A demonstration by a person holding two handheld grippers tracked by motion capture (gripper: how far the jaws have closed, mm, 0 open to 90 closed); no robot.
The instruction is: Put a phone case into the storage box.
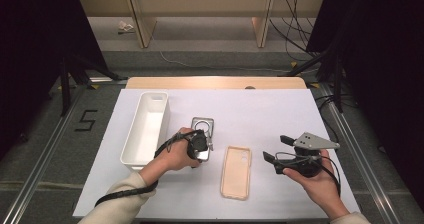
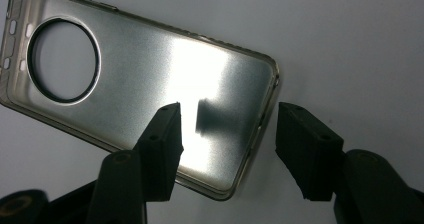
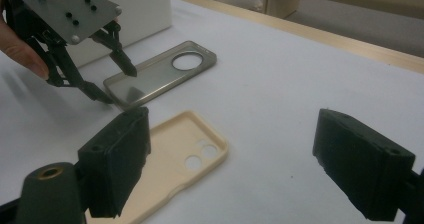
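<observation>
A translucent grey phone case with a round camera hole lies inner side up on the white table cover. My left gripper points down over its near end. In the left gripper view the left gripper is open: one jaw hangs over the grey case, the other stands past its long edge, and neither pad presses on it. A beige phone case lies to the right, inner side up. My right gripper is held above the table at the right, open and holding nothing. The right gripper view shows its own open jaws, the beige case, the grey case and the left gripper.
A long white bin stands left of the grey case, close to the left hand; it also appears at the top of the right gripper view. The white table cover ends at a wooden table edge at the back.
</observation>
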